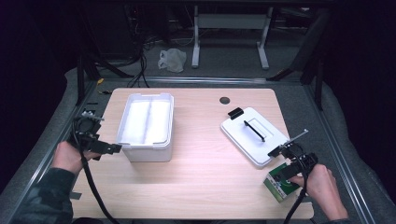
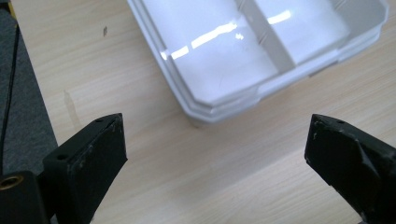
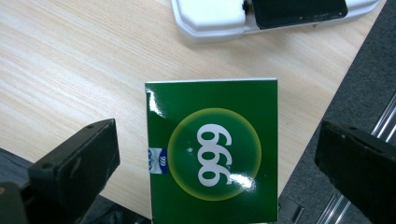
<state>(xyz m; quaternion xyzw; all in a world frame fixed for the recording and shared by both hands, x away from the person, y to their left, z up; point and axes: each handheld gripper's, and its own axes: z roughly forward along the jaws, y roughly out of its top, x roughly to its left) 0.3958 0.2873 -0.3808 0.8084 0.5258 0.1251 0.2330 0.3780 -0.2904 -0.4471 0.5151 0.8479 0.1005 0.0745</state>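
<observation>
A pale wood-grain table (image 1: pixel 205 182) stood on grey carpet in a dark room, with a white desk frame (image 1: pixel 231 21), tangled cables and a crumpled white bag (image 1: pixel 172 59) on the floor beyond its far edge. Taking the white bin (image 1: pixel 146 123) as the landmark: it sat left of the table's centre, open-topped, with 2 compartments split by a lengthwise divider. Just beside its near-left corner hovered the left gripper (image 1: pixel 112 148), jaws spread wide and holding nothing. Well to the bin's right lay its white lid (image 1: pixel 254 135) with a black handle. Nearer than the lid, at the table's edge, a green box (image 3: pixel 212 149) marked 999 lay between the wide-open jaws of the right gripper (image 1: pixel 286 173), untouched.
</observation>
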